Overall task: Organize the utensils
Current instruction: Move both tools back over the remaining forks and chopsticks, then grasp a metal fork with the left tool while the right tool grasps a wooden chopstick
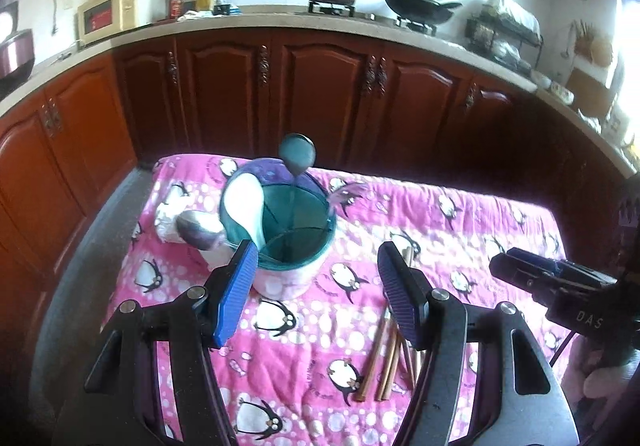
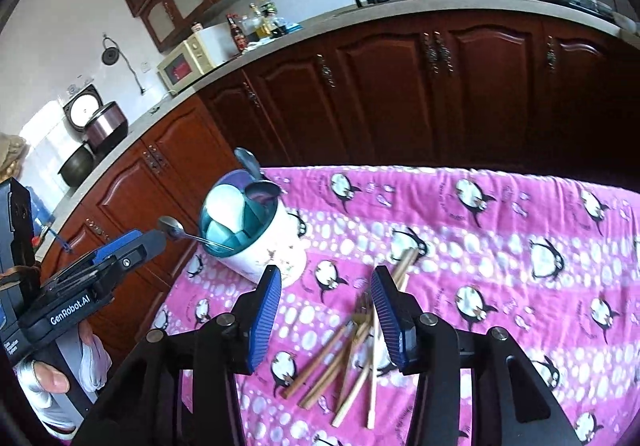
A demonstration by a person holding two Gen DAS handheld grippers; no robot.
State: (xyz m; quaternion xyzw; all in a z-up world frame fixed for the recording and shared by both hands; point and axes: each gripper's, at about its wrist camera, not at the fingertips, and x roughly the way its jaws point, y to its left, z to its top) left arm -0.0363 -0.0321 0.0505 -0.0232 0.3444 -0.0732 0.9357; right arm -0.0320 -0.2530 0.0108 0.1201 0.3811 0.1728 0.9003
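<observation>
Left gripper (image 1: 320, 294), right gripper (image 2: 326, 310): both spread, empty. Loose brown wooden chopsticks (image 2: 344, 358) at lower centre may scatter. White teal-rimmed utensil holder (image 2: 256, 242) may tip if bumped.

The left gripper (image 1: 318, 292), black-framed with blue ribbed pads, has its jaws spread wide with nothing between them. The right gripper (image 2: 326, 316), of the same build, likewise has its jaws parted and bare. Both point forward and down. A bare thumb (image 2: 54, 380) shows beneath the left gripper's body.
</observation>
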